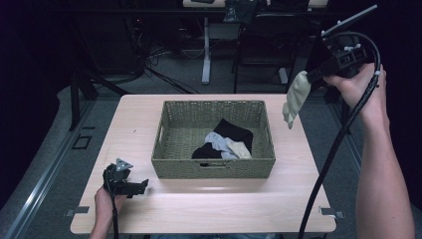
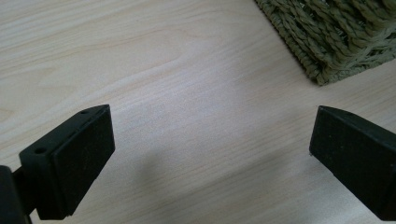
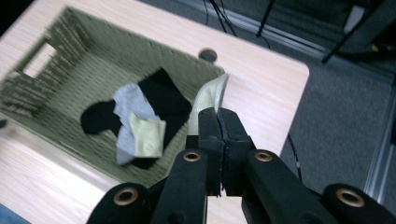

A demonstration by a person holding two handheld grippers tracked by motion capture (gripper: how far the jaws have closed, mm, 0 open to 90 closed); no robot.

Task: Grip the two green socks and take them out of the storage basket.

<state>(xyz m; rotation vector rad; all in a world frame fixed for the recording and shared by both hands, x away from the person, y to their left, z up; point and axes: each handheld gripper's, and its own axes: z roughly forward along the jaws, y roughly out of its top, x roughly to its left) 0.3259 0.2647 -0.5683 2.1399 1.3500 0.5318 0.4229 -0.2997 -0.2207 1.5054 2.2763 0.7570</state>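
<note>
High view gives you the whole layout: a pale wood-grain tabletop (image 1: 209, 209), smooth and flat, carrying a rectangular woven basket (image 1: 213, 168) of olive-green wicker with cut-out handles in its walls. Its weave is coarse and ridged, so soft cloth may catch on the rim rather than slide over it. Inside lies a loose heap of socks: a black sock (image 1: 234, 130) spread widest, a grey sock (image 1: 217, 141) across it, and a small cream sock (image 1: 240, 148) on top toward the near side. Your right tongs (image 1: 312, 75) are raised above and just beyond the basket's right end, clamped together on the cuff end of a beige sock (image 1: 295, 99), which hangs free in the air with nothing beneath it touching. Right gripper view shows the same thing from behind: the jaws pressed flat against each other with the pale fabric (image 3: 208, 95) pinched at their tips. Judge it as very light, limp and a little stretchy; it will fold and swing when you move, so a pinch near one edge holds it well enough, and a firmer bite on a doubled layer would be safer. Your left tongs (image 1: 144, 185) rest low on the tabletop near the basket's front left corner, jaws wide apart with only bare wood between them.
</note>
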